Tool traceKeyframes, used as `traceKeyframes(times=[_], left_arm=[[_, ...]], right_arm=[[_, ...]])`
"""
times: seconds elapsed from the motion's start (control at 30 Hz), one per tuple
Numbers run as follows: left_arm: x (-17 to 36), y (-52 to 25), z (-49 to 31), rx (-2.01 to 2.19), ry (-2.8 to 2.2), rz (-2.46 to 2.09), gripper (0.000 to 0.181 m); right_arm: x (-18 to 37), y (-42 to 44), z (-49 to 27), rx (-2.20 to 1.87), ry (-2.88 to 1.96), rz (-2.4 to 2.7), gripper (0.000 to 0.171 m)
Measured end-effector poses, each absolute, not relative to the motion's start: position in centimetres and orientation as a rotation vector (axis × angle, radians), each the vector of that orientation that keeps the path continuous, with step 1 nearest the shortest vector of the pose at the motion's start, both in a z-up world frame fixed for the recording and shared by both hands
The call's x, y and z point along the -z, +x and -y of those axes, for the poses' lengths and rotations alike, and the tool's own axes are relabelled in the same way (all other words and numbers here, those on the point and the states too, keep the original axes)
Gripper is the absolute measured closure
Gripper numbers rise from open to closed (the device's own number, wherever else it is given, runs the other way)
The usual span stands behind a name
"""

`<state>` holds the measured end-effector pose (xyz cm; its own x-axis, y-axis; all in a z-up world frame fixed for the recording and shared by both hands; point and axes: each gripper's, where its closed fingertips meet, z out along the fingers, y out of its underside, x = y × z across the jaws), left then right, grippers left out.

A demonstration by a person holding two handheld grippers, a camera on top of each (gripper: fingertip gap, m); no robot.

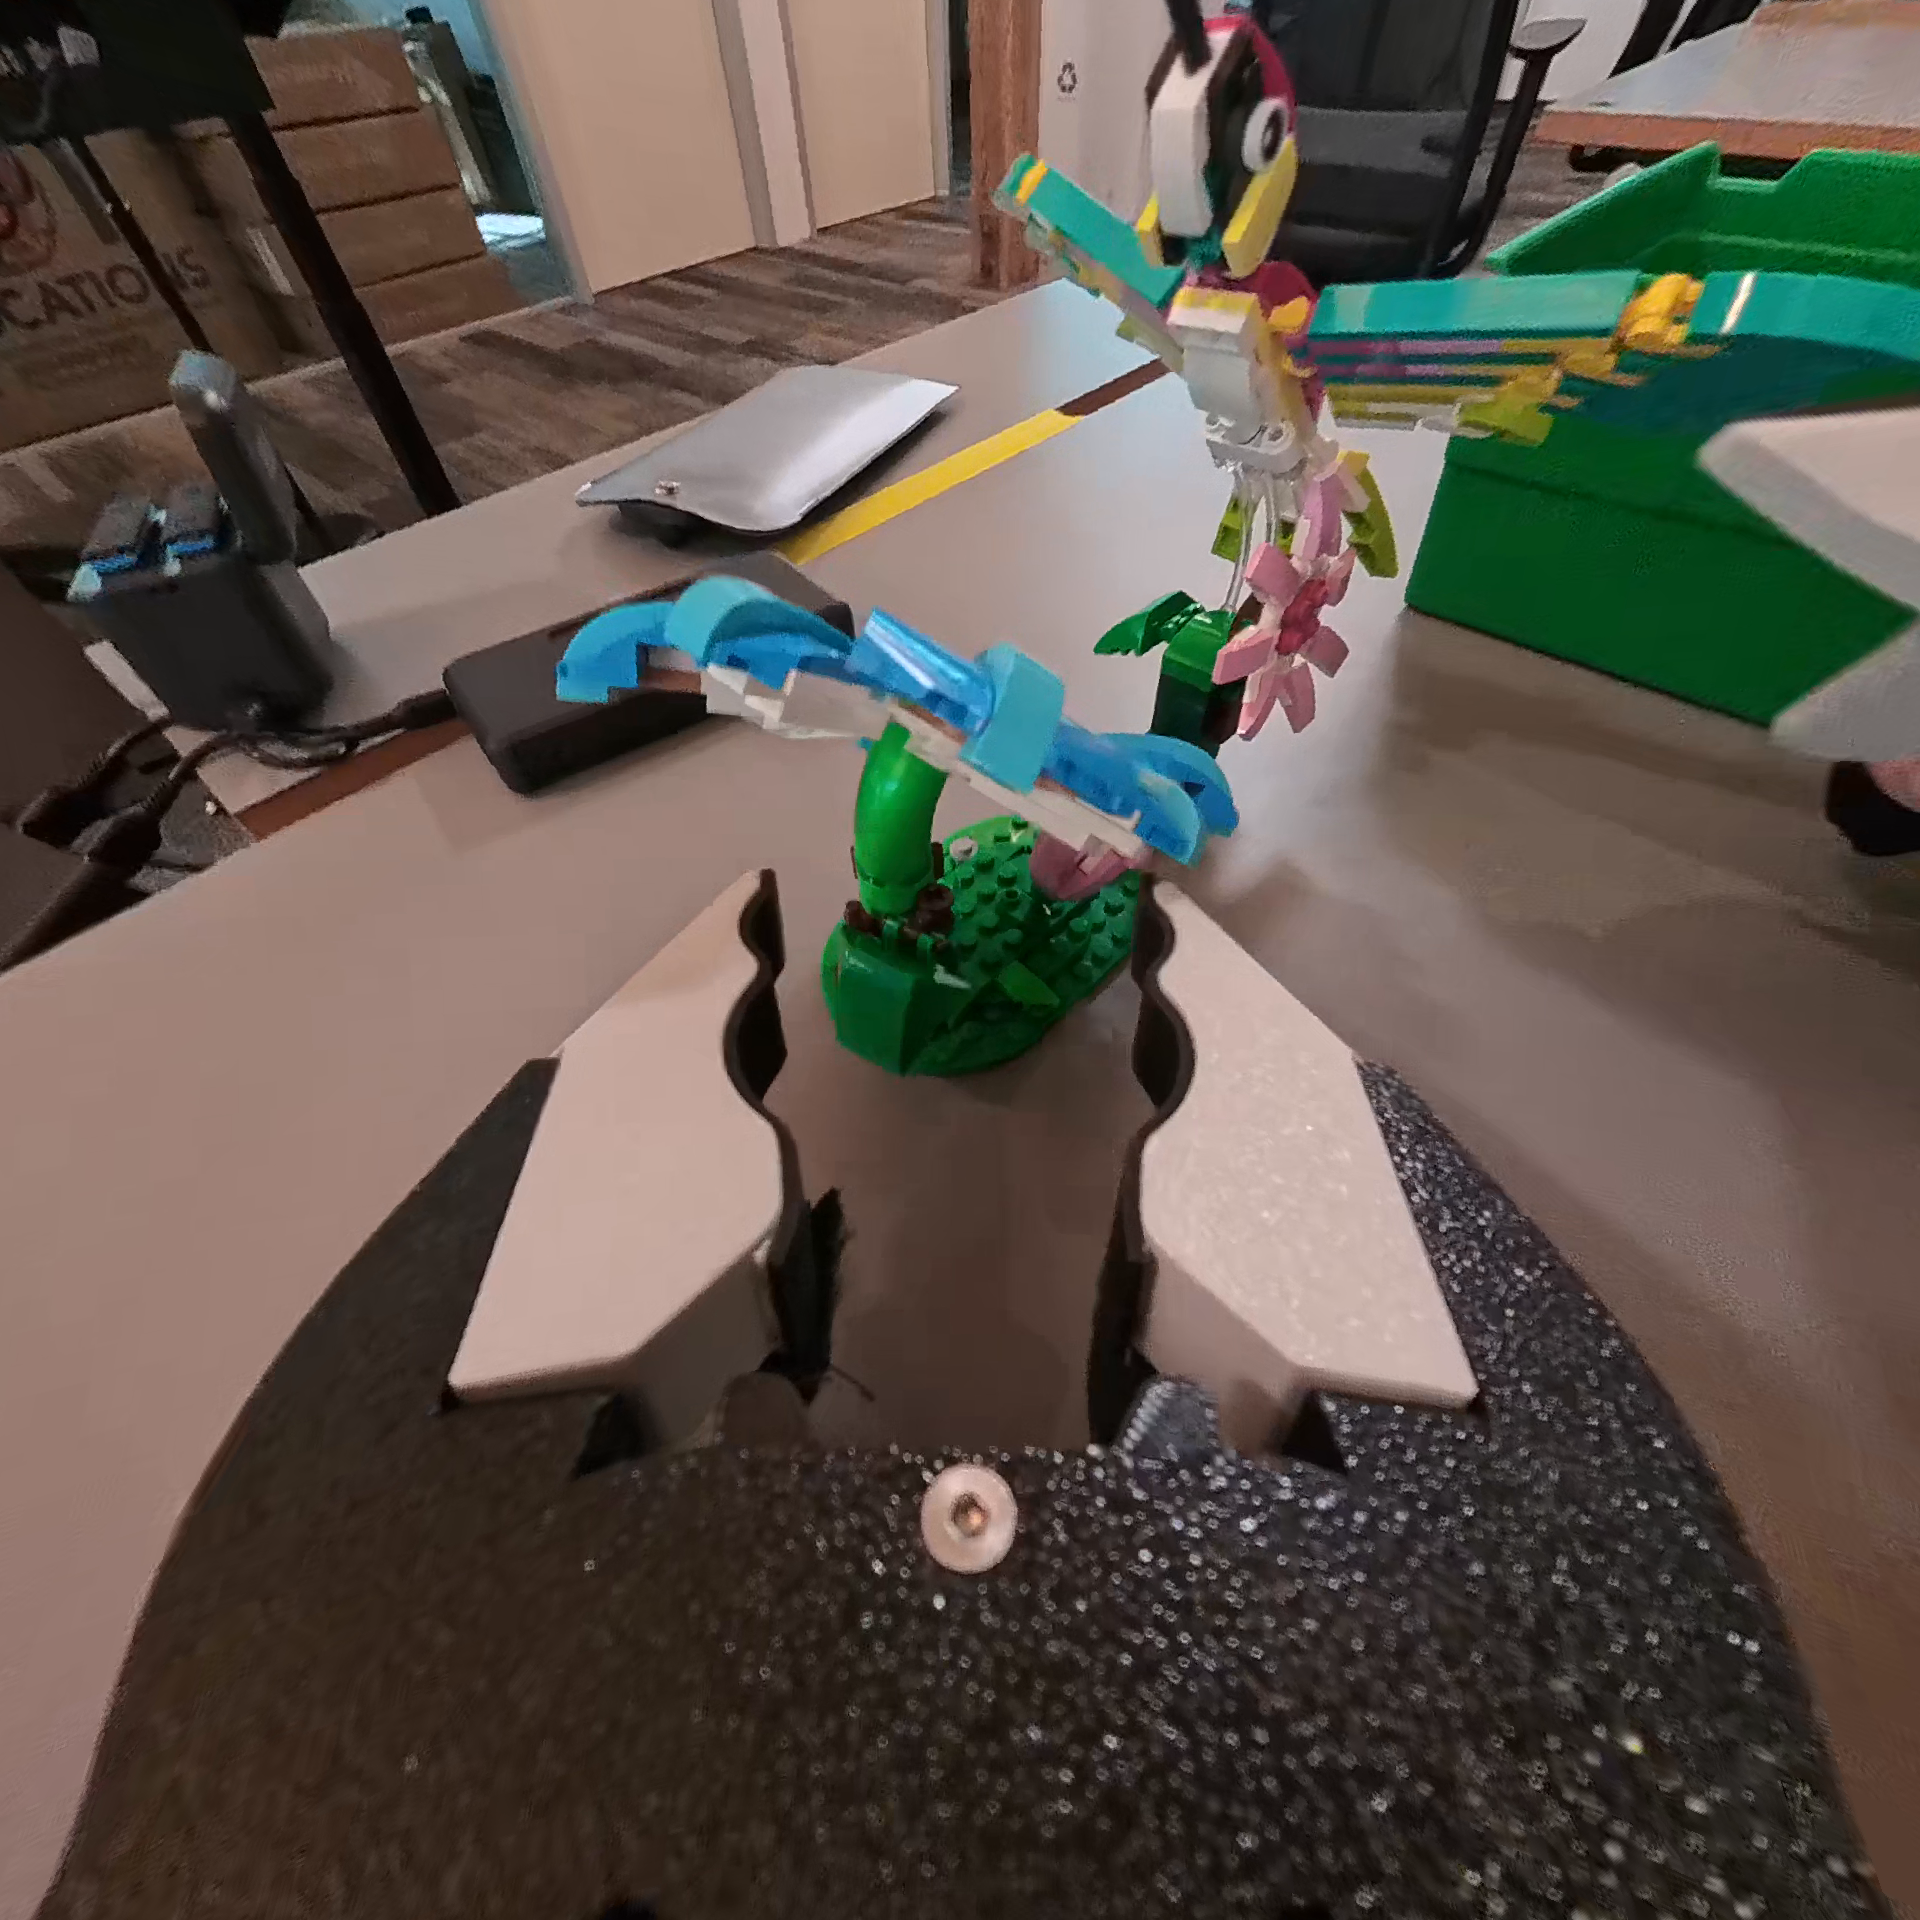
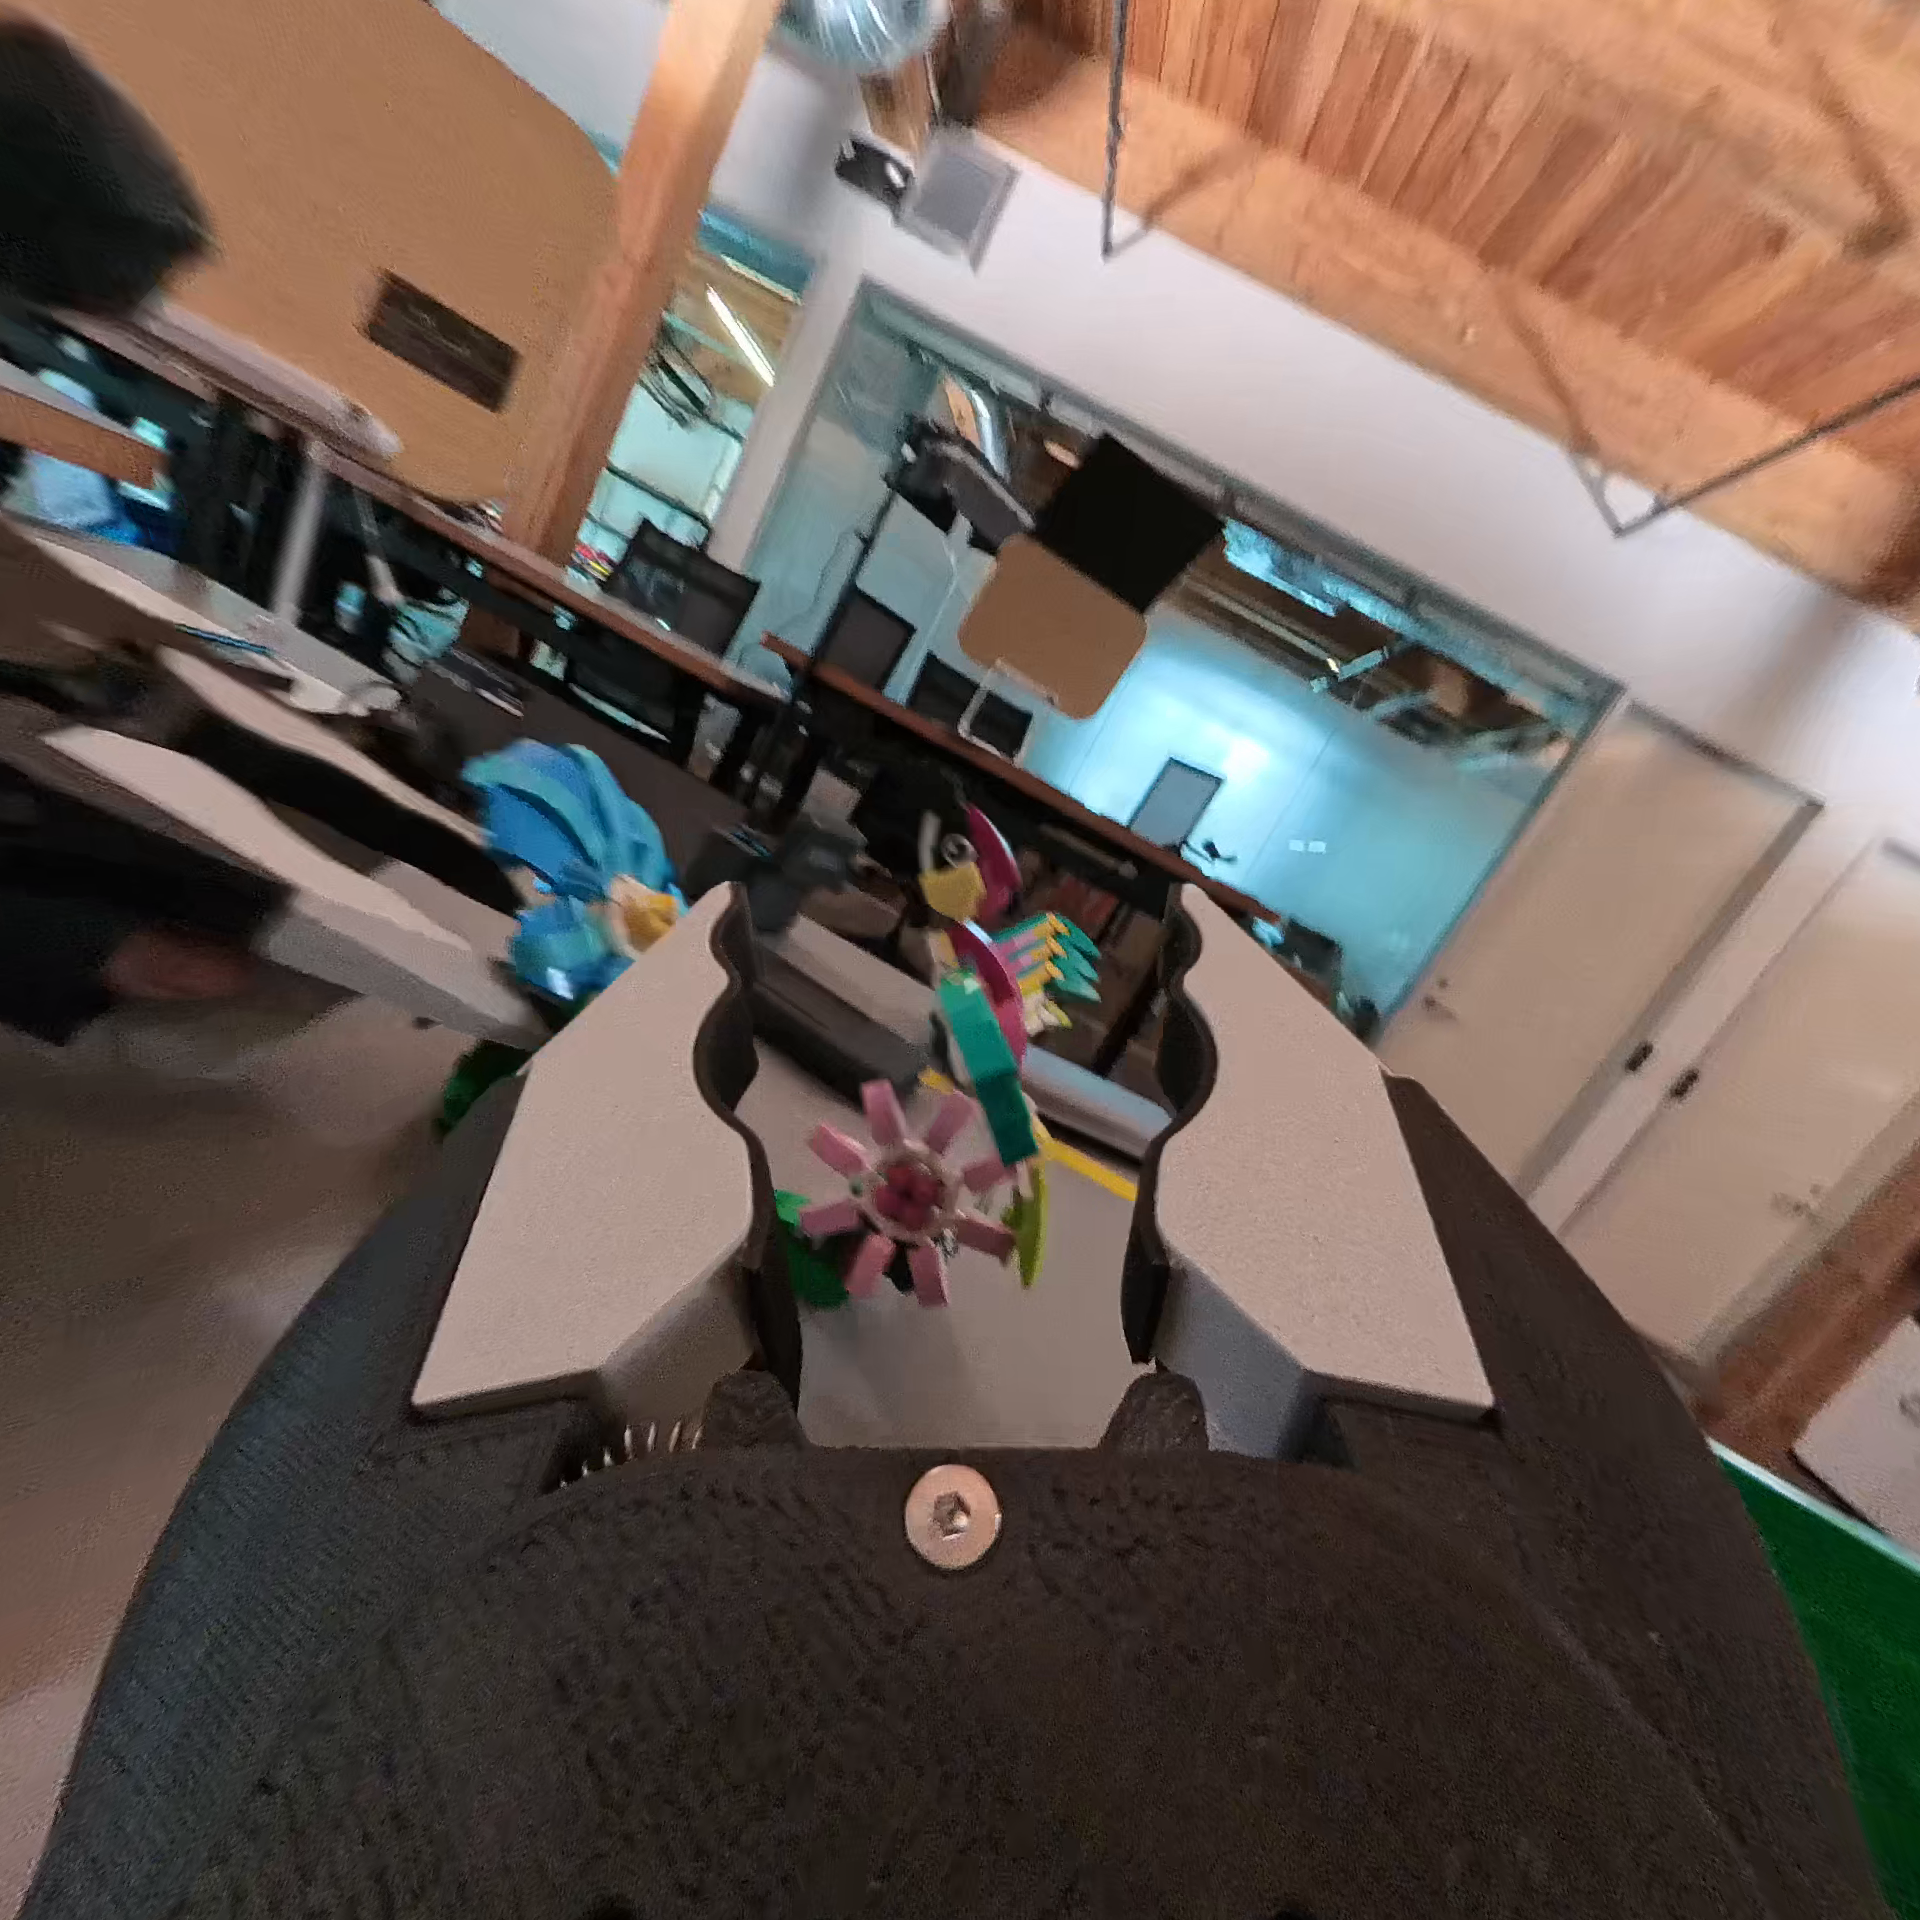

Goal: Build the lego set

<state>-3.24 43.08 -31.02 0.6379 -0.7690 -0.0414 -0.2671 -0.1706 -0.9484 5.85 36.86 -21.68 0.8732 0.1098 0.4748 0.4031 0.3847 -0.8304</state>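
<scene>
Standing on a grey desk (image 1: pixel 1455 935), a brick-built model (image 1: pixel 966 935): green studded base (image 1: pixel 966 977), curved green stem (image 1: pixel 894 800), blue flower (image 1: pixel 894 696) with glossy curved petals, then a pink flower (image 1: pixel 1294 623) and a teal-winged bird (image 1: pixel 1236 312) raised on thin clear rods. Likely light and stiff, yet fragile; pressed-together plastic, smooth and somewhat slippery, ready to come apart at wings and petals. Safest hold judged at the low base, broad and solid, not at the rods.

Left gripper (image 1: pixel 956 914): fingers apart, holding nothing, tips at both sides of the base, the right tip just beside its edge; touching or not, cannot tell. Pale matte finger faces with wavy dark inner edges, rough black speckled body.

Farther left on the desk: black flat box (image 1: pixel 582 717), grey pouch (image 1: pixel 769 447). At right, green plastic bin (image 1: pixel 1621 582), ribbed rim.

Right gripper (image 2: pixel 961 925): fingers apart and empty, held in the air near the pink flower and bird, not touching. Picture blurred.
</scene>
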Motion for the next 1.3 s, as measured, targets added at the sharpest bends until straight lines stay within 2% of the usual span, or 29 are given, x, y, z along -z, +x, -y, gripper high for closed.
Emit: traceKeyframes(times=[0.23, 0.53, 0.63, 0.7, 0.83, 0.97, 1.3], left_arm=[[31.4, -2.1, -43.8, 0.579, -1.688, -0.989, 0.127], [31.4, -2.2, -43.1, 0.626, -1.663, -1.040, 0.137], [31.2, -2.8, -42.9, 0.577, -1.668, -0.996, 0.129], [30.7, -3.7, -42.8, 0.527, -1.656, -0.921, 0.129], [29.8, -5.3, -42.6, 0.385, -1.652, -0.752, 0.138], [31.0, -4.0, -41.1, 0.213, -1.662, -0.843, 0.147], [31.3, -1.7, -39.9, 0.297, -1.648, -0.933, 0.152]], right_arm=[[23.7, -0.9, -35.5, 0.136, -1.128, 0.786, 0.107], [25.5, -3.0, -37.7, 0.167, -1.209, 0.836, 0.116], [25.5, -2.4, -37.6, 0.194, -1.212, 0.824, 0.122], [25.9, -1.7, -37.9, 0.207, -1.247, 0.808, 0.126], [26.4, 0.8, -38.1, 0.288, -1.341, 0.734, 0.147], [27.4, 2.8, -38.3, 0.322, -1.465, 0.673, 0.170], [31.3, 3.9, -39.1, 0.292, -1.737, 0.666, 0.171]])
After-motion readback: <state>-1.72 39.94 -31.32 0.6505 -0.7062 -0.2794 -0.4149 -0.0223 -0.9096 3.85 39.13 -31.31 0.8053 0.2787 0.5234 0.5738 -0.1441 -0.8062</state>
